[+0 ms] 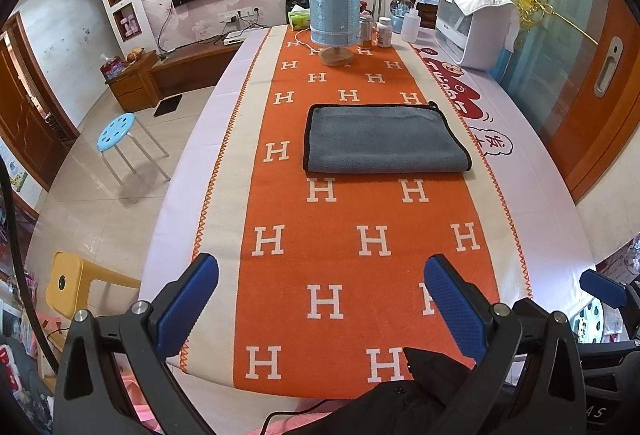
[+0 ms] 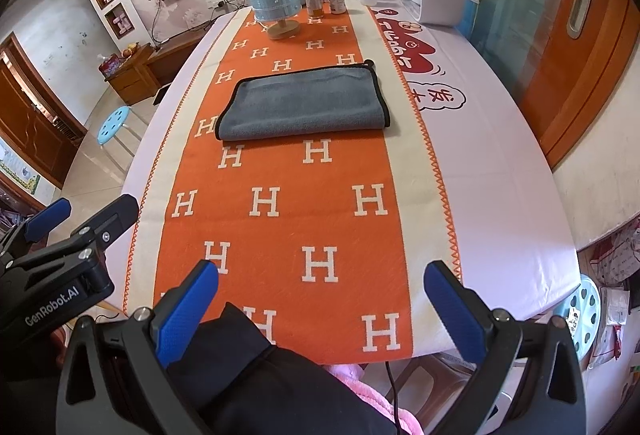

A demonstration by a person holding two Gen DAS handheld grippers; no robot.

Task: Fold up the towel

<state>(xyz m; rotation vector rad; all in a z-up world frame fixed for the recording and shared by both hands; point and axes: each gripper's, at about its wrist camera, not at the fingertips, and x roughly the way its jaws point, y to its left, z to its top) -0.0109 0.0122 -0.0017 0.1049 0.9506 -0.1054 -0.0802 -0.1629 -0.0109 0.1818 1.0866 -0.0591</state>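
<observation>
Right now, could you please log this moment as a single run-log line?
towel: folded, flat on orange runner | left gripper: open, empty, near table edge | right gripper: open, empty, short of towel

The towel [image 1: 386,138] [image 2: 304,103] was grey with a thin black border and lay flat, already folded over into a wide rectangle. In the left wrist view it sat just right of the frame's centre; in the right wrist view it sat upper centre, skewed a little. Its rounded fold faced the bottom of the frame, and a small black loop stuck out at its upper right corner.
</observation>
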